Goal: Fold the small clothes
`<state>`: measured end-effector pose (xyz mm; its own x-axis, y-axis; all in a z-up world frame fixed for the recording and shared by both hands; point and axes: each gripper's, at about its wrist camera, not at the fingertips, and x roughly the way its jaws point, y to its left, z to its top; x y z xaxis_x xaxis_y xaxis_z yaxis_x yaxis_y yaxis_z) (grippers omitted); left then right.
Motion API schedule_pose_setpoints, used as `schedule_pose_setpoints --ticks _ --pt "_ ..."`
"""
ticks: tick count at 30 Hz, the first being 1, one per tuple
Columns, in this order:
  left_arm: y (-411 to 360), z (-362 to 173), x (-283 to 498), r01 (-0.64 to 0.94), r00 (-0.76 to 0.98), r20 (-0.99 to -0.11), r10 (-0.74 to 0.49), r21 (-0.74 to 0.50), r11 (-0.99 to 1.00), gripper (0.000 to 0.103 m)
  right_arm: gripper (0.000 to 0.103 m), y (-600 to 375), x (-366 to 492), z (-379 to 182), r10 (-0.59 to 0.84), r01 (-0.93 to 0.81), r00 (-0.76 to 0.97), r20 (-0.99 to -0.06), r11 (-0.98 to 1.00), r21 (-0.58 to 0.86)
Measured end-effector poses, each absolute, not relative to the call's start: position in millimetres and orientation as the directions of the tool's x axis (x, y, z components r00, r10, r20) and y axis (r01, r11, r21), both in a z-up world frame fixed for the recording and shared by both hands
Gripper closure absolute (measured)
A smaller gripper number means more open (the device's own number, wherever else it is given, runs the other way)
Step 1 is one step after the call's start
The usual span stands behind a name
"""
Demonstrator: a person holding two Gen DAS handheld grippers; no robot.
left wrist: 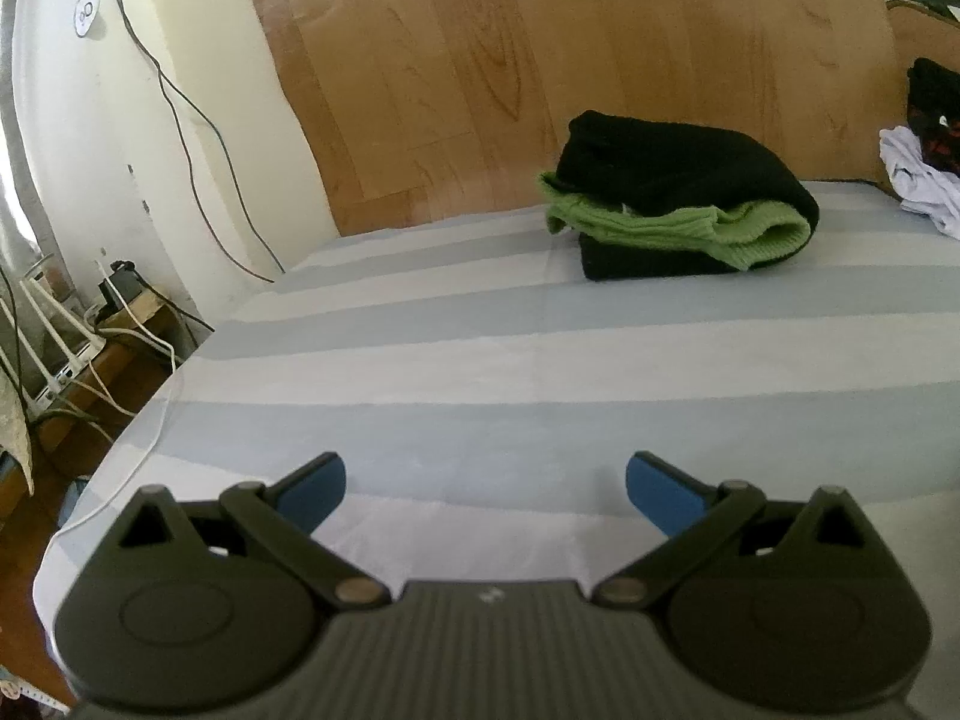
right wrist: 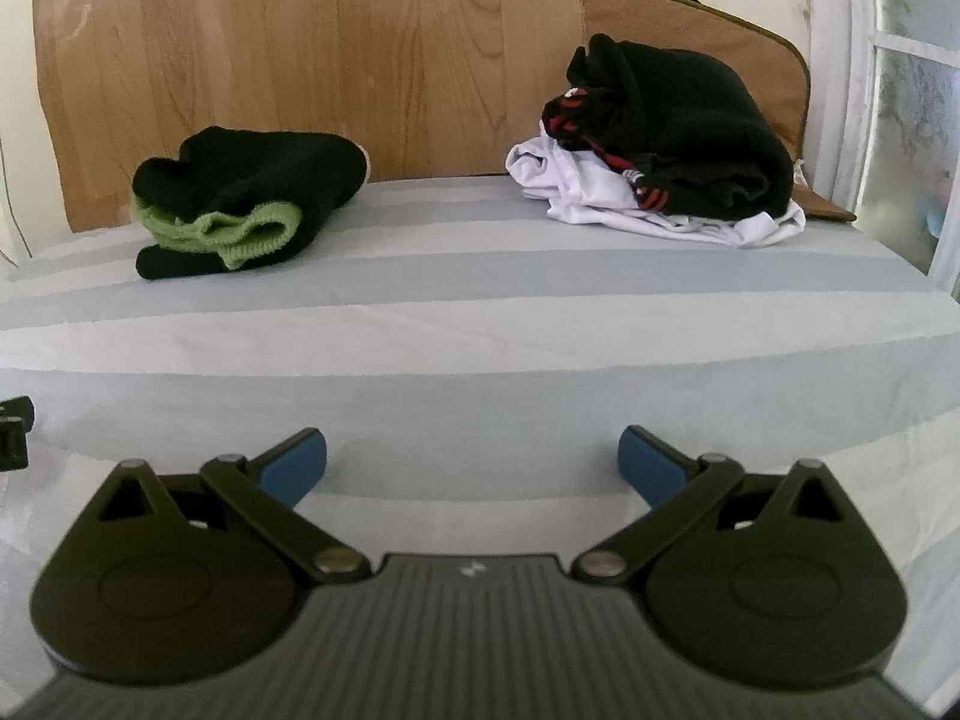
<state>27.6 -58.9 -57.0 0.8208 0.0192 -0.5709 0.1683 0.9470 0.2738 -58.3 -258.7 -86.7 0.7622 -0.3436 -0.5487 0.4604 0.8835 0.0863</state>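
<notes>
I hold both the left gripper (left wrist: 485, 489) and right gripper (right wrist: 471, 463) spread wide and empty over the striped sheet (right wrist: 480, 360). I judge I'm between garments: next I must reach the unfolded heap (right wrist: 660, 168), leaving the folded stack (right wrist: 246, 198) alone.

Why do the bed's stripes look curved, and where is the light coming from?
Both views: the fisheye lens bends the striped sheet and the wooden headboard. Right wrist view: daylight enters through the window at right, and the open right tongs look slightly soft. Left wrist view: the open left tongs do too.

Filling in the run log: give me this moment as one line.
left claw open, empty | right claw open, empty | folded stack rear left | unfolded pile rear right
</notes>
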Motion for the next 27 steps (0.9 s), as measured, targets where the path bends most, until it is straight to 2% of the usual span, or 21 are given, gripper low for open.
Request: schedule_pose_setpoints --ticks 10,20,27 --pt "-61.5 -56.8 21.8 0.220 0.804 -0.594 -0.033 0.246 0.944 0.000 0.000 -259.1 -58.6 -87.2 -0.341 0.459 0.765 -0.546 0.884 0.092" --pt "-59.2 -56.3 22.9 0.206 0.811 -0.585 -0.021 0.251 0.946 0.000 0.000 -259.4 -60.4 -87.9 -0.335 0.459 0.771 -0.542 0.882 0.107" --pt "-65.8 -54.7 18.4 0.262 0.794 -0.603 -0.077 0.226 0.938 0.000 0.000 -259.4 -60.8 -88.1 -0.334 0.460 0.772 -0.540 0.881 0.113"
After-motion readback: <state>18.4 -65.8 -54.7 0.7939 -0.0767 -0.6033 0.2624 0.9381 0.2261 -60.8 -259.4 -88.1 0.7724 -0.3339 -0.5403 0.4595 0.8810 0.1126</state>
